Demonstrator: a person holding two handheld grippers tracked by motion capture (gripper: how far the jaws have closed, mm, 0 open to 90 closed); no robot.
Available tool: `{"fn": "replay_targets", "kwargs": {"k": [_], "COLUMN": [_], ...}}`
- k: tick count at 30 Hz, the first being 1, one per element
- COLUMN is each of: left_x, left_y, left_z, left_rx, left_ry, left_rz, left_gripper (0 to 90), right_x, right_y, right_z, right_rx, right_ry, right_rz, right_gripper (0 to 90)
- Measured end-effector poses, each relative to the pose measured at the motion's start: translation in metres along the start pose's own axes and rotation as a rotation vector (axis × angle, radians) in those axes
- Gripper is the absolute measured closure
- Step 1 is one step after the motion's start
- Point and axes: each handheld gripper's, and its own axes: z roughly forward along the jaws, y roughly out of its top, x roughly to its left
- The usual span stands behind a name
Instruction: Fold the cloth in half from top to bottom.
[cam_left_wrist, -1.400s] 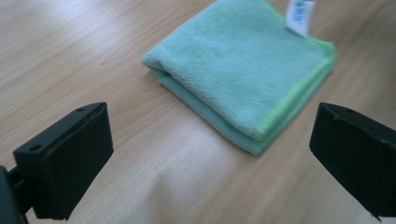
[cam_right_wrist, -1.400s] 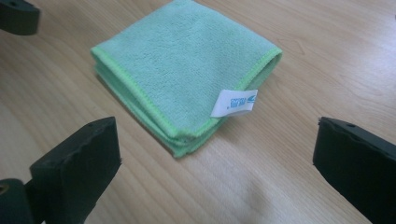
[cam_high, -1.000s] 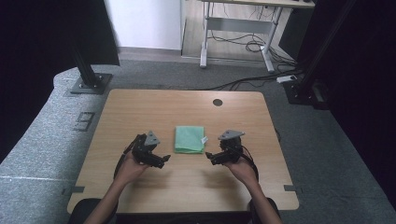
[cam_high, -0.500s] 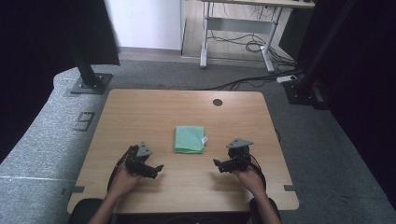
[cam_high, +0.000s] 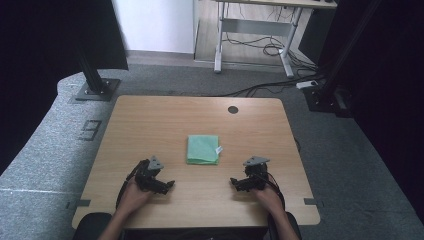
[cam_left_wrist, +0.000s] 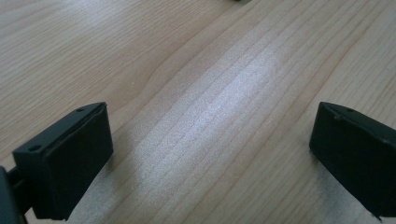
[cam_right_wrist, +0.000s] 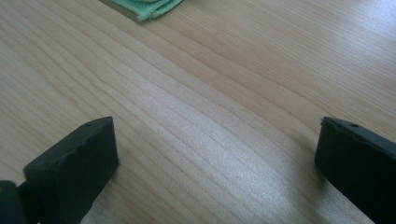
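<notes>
Both hand-held grippers have drawn back toward the person since a second ago, away from the folded green cloth (cam_high: 203, 149). That cloth lies flat near the middle of the tabletop (cam_high: 150, 120). The left hand-held gripper (cam_high: 167, 185) sits near the cloth's left corner, the right hand-held gripper (cam_high: 234, 182) near its right; both stand wide open and hold nothing. The risk I see: a pinch on one layer would lift the top fold alone and undo it.
</notes>
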Motion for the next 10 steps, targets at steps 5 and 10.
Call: {"fn": "replay_targets", "kwargs": {"k": [5, 10], "left_x": [0.0017, 0.0015], "left_y": [0.0001, 0.0004], "left_z": [0.0005, 0.0007], "left_rx": [0.009, 0.009], "left_ry": [-0.003, 0.002], "left_rz": [-0.028, -0.035], "left_gripper": [0.0, 0.0], "right_x": [0.0, -0.0002], "right_y": [0.0002, 0.0001], "right_z": [0.0003, 0.0003], "right_rx": [0.0, 0.0], "right_ry": [0.0, 0.001], "right_rz": [0.0, -0.001], "right_gripper": [0.0, 0.0]}}
